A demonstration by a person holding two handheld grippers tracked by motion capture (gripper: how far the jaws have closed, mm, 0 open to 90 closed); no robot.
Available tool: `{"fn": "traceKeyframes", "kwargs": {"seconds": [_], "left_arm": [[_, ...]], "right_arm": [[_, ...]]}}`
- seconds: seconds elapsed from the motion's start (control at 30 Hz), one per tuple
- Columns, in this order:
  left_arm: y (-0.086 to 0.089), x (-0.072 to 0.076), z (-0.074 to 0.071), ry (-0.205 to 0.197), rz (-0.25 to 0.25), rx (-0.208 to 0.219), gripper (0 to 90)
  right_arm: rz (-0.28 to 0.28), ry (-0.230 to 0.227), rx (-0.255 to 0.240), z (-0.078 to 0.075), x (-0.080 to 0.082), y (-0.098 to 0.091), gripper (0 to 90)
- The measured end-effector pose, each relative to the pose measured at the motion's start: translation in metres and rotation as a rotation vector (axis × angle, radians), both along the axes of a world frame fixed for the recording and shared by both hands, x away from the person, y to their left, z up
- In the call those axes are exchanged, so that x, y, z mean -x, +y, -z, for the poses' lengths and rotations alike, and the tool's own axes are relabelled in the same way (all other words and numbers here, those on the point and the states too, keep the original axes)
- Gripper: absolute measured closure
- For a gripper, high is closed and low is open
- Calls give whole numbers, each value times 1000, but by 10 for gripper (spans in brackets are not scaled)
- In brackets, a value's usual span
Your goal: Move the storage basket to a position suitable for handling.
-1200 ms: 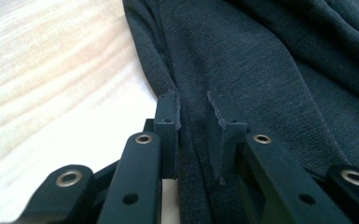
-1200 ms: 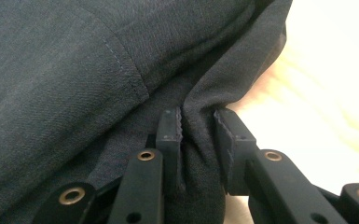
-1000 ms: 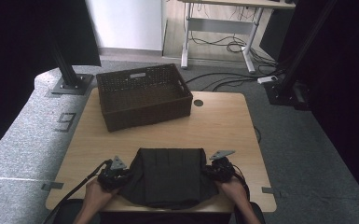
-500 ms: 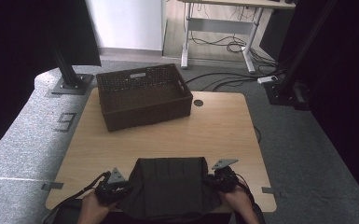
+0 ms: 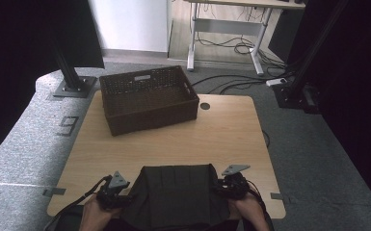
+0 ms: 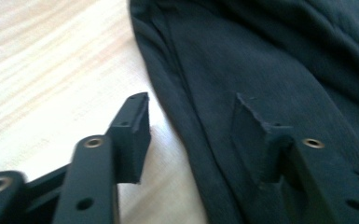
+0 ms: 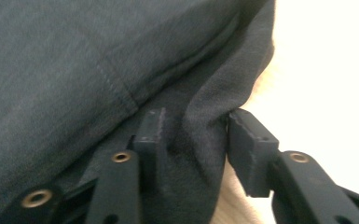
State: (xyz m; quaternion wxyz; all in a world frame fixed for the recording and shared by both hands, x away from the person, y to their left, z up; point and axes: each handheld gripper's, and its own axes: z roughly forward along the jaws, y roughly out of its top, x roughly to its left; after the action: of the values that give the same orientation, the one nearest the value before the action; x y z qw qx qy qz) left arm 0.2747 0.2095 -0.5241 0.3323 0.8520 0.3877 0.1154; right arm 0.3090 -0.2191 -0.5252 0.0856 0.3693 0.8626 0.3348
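A grey speckled carpet floor spreads around the scene, with black curtains closing off the left and right sides, a white wall panel at the far middle, and a metal-legged desk standing far back over a tangle of black cables. On the carpet to the left of the table a marking reads "9". The light wooden table has rounded corners and a round cable hole near its far edge. On its far left part sits a dark brown woven basket, rectangular, with a pale label on its far rim whose text is too small to read. A black folded garment lies flat at the near edge of the table, in the middle, between the person's two hands. The left gripper sits at the garment's left edge; its jaws have just been opening and now stand moderately apart, one over bare wood and the other over the cloth, with the garment's hem lying between them but not pinched. The right gripper sits at the garment's right edge; its jaws have also just been opening, and a bunched fold of the dark fabric stands loosely between them, the pads no longer pressing it.
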Motion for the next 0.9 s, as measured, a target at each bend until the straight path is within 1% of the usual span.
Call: {"fn": "traceKeyframes", "kwargs": {"seconds": [0.03, 0.1, 0.2, 0.27, 0.33, 0.4, 0.47, 0.53, 0.63, 0.7, 0.77, 0.83, 0.9], "left_arm": [[3, -4, -2, 2, -8, 19, 417], [7, -11, -6, 3, -23, 39, 370], [14, -25, -13, -4, -60, 52, 312], [18, -34, -17, -13, -75, 62, 300], [20, -42, -21, -23, -90, 54, 275], [23, -51, -25, -30, -103, 48, 261], [24, -58, -28, -38, -110, 42, 238], [26, -66, -32, -47, -117, 32, 215], [27, -77, -38, -62, -128, 10, 182], [29, -85, -44, -64, -144, 6, 161], [30, -93, -50, -68, -154, 8, 157], [32, -101, -56, -66, -156, 23, 144], [34, -109, -62, -67, -169, 34, 139]], "right_arm": [[6, -6, -4, -2, -1, -1, 529], [21, -22, -9, -4, -3, -5, 476], [63, -37, -25, -10, -8, -11, 399], [76, -55, -28, -15, -10, -14, 355], [88, -78, -17, -20, -13, -17, 328], [101, -96, -19, -23, -16, -21, 275], [123, -106, -12, -23, -20, -25, 255], [147, -113, -10, -23, -23, -30, 214], [178, -111, -21, -19, -29, -36, 168], [190, -107, -22, -15, -31, -40, 158], [196, -100, -20, -10, -33, -43, 137], [214, -95, -16, -5, -34, -45, 132], [228, -93, 0, -1, -35, -47, 120]]}}
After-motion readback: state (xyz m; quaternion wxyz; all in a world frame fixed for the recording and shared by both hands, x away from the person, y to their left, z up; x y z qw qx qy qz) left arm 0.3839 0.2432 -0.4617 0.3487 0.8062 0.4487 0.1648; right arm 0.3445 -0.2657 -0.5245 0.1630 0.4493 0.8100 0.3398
